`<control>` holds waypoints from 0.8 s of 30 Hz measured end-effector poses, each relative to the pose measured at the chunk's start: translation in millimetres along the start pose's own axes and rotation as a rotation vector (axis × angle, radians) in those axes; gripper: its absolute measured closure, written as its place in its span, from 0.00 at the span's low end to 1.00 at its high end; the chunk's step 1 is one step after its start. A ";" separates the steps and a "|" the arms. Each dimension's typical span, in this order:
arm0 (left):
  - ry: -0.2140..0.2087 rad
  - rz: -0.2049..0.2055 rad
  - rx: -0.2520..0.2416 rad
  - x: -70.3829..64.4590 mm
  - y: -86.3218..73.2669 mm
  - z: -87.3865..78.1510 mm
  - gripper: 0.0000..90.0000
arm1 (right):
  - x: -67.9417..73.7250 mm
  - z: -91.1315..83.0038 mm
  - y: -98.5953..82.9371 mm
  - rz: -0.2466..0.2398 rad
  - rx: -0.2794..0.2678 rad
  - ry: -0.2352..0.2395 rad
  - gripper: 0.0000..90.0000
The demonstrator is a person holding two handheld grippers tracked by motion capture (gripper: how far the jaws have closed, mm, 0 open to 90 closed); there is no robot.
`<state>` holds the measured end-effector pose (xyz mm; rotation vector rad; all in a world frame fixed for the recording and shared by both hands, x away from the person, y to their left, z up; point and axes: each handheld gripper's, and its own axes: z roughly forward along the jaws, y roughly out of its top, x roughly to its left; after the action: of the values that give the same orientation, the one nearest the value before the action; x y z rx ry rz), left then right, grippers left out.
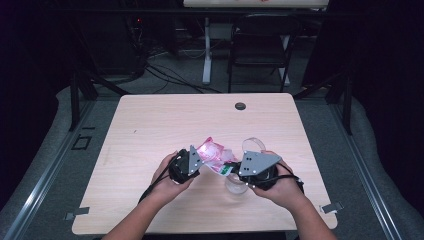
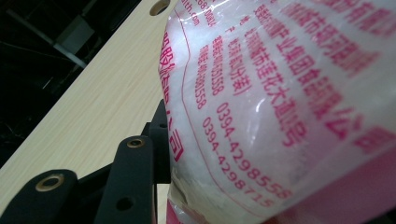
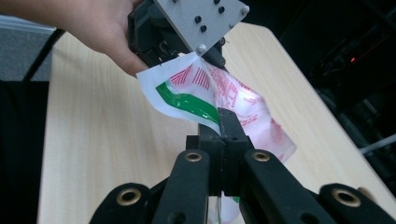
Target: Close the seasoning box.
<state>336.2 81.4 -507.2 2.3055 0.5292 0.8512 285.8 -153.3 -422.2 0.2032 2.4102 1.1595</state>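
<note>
— Near the desk's [image 1: 150,130] front edge, what do the two grippers have?

— A pink-and-white printed bag [image 1: 212,152], held up between them, just above a clear glass cup [image 1: 236,184] standing on the desk.

— How are the left gripper's [image 1: 196,161] fingers?

— Clamped on the bag's left side; white grains show through the plastic [image 2: 280,93].

— And the right gripper [image 3: 227,122]?

— Its fingers are pressed together on the bag's green-striped edge [image 3: 187,100].

— Anything else nearby?

— A clear lid [image 1: 254,144] lies just beyond the right hand.

the bag [image 2: 289,107] runs off the left gripper view's top and right edges, hiding one jaw, and its nearest print is blurry
</note>
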 end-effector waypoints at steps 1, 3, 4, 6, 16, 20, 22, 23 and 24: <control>0.003 -0.001 -0.004 -0.4 -0.1 0.2 0.66 | 0.0 0.0 0.0 0.006 0.002 0.003 1.00; 0.005 0.008 -0.003 -0.4 0.1 -0.1 0.66 | 0.2 -0.1 -0.3 0.009 0.002 0.002 1.00; 0.007 0.009 -0.001 -0.7 0.5 -0.5 0.66 | 0.2 -0.3 -0.6 0.015 0.003 0.002 1.00; 0.020 0.016 -0.008 -1.4 1.0 -0.6 0.66 | -0.2 -0.8 -1.9 0.029 -0.007 0.001 1.00; 0.061 0.068 0.006 -4.9 5.9 -0.5 0.66 | -0.4 -3.3 -15.5 0.094 -0.062 -0.013 1.00; 0.087 0.103 0.006 -7.5 7.8 0.3 0.66 | 0.5 -4.4 -22.5 0.116 -0.077 -0.016 1.00; 0.096 0.113 0.006 -8.6 8.5 0.2 0.66 | 0.3 -4.8 -24.9 0.123 -0.078 -0.013 1.00; 0.100 0.119 0.002 -9.0 8.9 0.1 0.66 | 0.2 -5.6 -25.3 0.121 -0.073 -0.014 1.00; 0.106 0.120 -0.002 -9.6 9.2 -0.1 0.66 | 0.3 -6.4 -25.6 0.121 -0.075 -0.016 1.00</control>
<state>330.7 69.4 -505.3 2.3185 0.4374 1.0351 284.2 -174.0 -438.6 0.3371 2.3642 1.2940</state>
